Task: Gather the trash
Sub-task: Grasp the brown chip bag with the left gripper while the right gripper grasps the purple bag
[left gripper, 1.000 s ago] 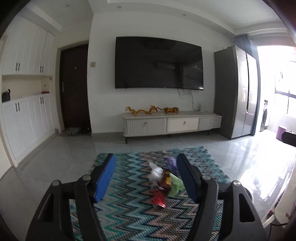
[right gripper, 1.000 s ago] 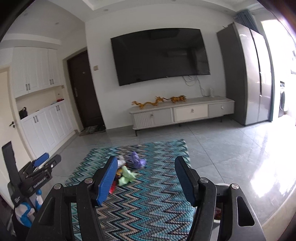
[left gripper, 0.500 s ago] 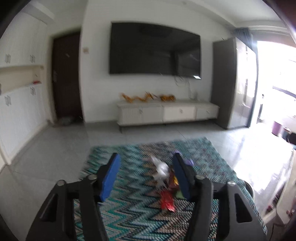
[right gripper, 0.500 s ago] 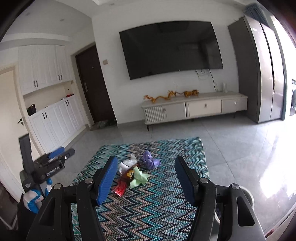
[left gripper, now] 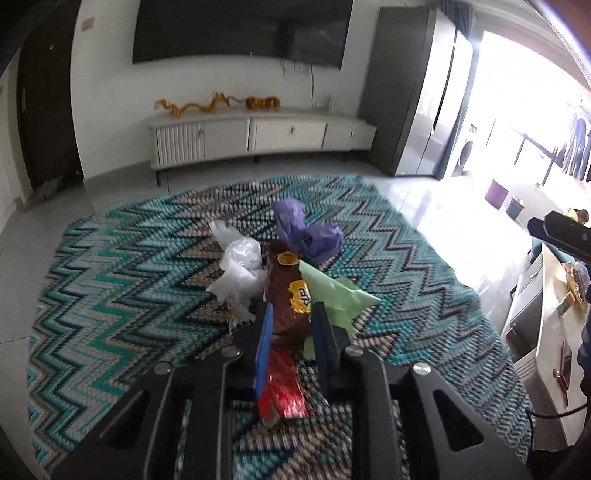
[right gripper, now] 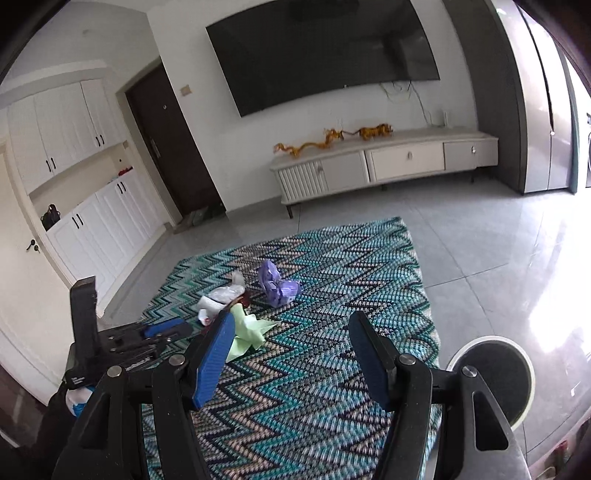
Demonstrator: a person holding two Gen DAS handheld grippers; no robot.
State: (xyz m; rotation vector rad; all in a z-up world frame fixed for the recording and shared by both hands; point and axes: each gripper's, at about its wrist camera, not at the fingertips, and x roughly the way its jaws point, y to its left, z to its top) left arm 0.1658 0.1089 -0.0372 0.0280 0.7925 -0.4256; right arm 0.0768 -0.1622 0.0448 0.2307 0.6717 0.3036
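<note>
Trash lies in a pile on the zigzag rug (left gripper: 110, 280): a white plastic bag (left gripper: 240, 266), a purple bag (left gripper: 303, 232), a brown snack packet (left gripper: 286, 299), green paper (left gripper: 340, 295) and a red wrapper (left gripper: 282, 384). My left gripper (left gripper: 291, 325) is low over the pile, its jaws narrowed around the near end of the brown snack packet, over the red wrapper. My right gripper (right gripper: 291, 350) is open and empty above the rug, right of the pile. The left gripper also shows in the right wrist view (right gripper: 162, 328).
A white TV cabinet (left gripper: 258, 136) stands at the far wall under a large TV (left gripper: 240, 29). A round black bin (right gripper: 495, 373) sits on the tiled floor right of the rug. A dark fridge (left gripper: 417, 92) stands far right. White cupboards (right gripper: 92, 206) line the left wall.
My left gripper has dropped down to the trash pile and its jaws have narrowed around the brown packet. My right gripper has tilted down toward the rug and stayed open.
</note>
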